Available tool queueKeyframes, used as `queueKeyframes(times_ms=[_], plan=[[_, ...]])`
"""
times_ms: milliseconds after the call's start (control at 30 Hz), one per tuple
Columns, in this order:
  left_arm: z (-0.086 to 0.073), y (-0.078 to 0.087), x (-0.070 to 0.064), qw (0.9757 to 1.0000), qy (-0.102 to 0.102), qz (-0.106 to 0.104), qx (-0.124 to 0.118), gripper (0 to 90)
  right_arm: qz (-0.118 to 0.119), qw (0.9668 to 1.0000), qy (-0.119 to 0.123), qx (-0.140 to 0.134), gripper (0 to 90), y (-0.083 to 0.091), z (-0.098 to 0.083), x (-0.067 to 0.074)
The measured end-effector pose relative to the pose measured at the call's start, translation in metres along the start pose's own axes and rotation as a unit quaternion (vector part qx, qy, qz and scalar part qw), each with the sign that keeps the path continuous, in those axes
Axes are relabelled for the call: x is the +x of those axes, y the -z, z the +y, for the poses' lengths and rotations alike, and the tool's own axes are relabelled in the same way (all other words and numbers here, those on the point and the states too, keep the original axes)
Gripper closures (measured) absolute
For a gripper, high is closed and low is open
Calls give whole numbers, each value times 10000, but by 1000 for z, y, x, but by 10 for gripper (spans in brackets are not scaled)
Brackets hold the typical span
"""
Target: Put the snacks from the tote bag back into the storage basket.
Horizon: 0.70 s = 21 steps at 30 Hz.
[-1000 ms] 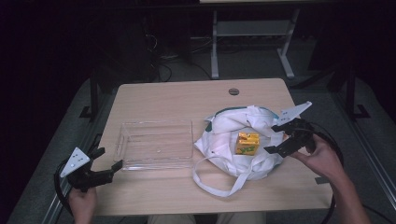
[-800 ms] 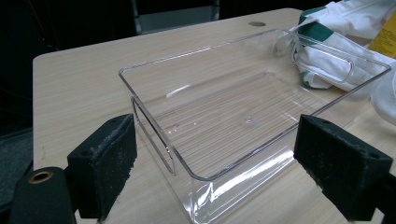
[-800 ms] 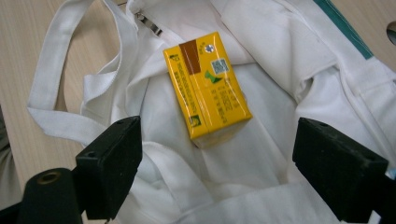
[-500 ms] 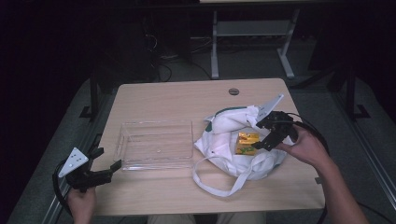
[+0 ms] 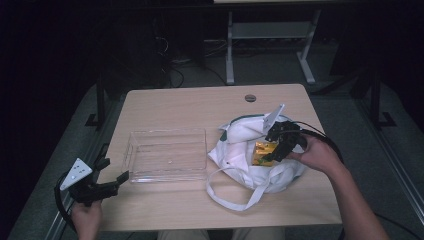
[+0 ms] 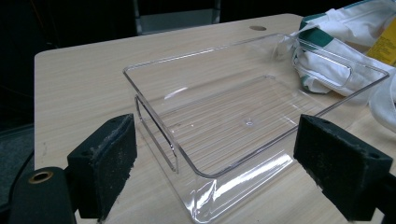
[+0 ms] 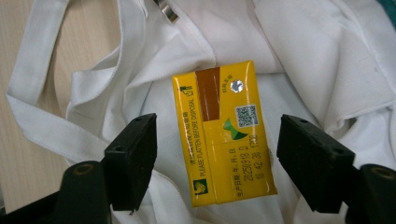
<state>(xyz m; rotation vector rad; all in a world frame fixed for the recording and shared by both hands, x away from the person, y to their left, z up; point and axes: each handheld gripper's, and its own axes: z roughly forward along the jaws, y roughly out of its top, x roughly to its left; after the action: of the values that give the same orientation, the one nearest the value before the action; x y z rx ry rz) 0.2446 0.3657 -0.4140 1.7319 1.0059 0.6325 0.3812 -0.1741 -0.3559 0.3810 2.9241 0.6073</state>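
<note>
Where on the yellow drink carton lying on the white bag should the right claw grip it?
Probably across the two long side edges of the flat yellow drink carton, coming straight down from above. It lies face-up on the white cloth bag, and the right claw, jaws just closing, already straddles it without touching.

A light wooden worktop (image 5: 175,105) fills the middle of the high view, with a small round grommet hole (image 5: 250,98) near its far edge. A clear plastic tray (image 5: 135,150) sits left of centre, empty. Beyond, at the top of the frame, a white desk frame (image 5: 270,35) and dark cables (image 5: 172,75) stand on grey floor
</note>
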Motion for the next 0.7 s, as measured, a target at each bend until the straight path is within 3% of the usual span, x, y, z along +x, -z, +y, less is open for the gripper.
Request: queueKeyframes(times_ms=[300,700], plan=[[0,0,0,10000,-8,16,-5,128,-33,9998,106,184,416,-6,1,-1],[0,1,1,10000,16,16,-26,128,-67,9988,285,396,455,-9,6,-2]])
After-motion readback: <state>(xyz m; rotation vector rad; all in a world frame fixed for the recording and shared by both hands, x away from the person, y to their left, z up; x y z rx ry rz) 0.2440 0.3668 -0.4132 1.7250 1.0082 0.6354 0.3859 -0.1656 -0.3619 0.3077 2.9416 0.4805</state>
